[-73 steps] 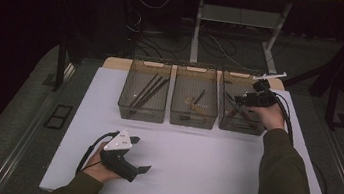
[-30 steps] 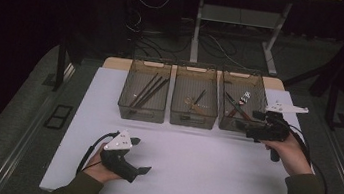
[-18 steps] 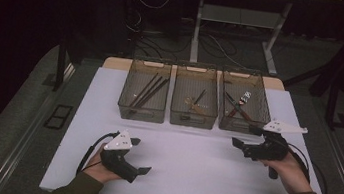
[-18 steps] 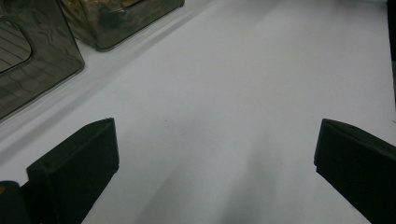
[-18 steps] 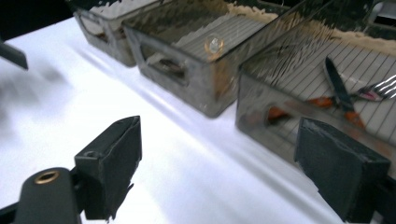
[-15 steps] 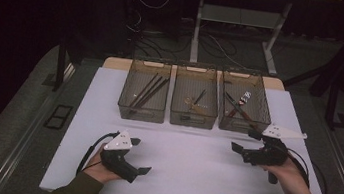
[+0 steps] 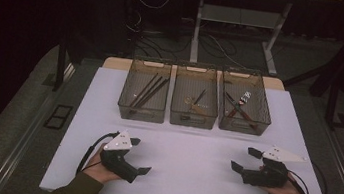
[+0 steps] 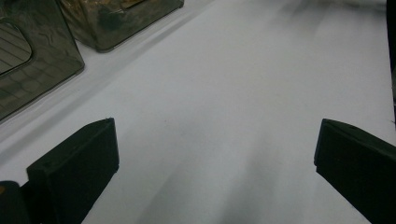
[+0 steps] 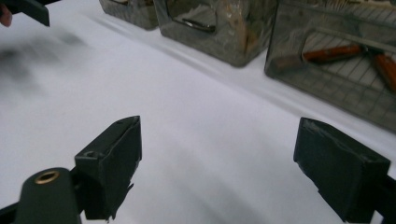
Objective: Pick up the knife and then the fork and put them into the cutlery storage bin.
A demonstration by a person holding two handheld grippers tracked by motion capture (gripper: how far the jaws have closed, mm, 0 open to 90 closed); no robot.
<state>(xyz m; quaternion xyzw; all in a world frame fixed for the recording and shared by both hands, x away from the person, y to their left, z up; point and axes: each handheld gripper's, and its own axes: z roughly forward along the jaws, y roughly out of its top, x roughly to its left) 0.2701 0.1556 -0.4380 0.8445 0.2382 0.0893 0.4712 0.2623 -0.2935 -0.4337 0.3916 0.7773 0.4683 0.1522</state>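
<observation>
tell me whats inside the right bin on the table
The right bin holds crossed red-handled tools and a small black-and-white striped item. The tinted walls and overlapping handles hide the tool tips and anything lying beneath them.

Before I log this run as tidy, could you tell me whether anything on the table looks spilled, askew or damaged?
Nothing stands out. The three bins stand in a straight row at the far side of the white table, with the utensils inside them, and nothing lies loose on it.
</observation>
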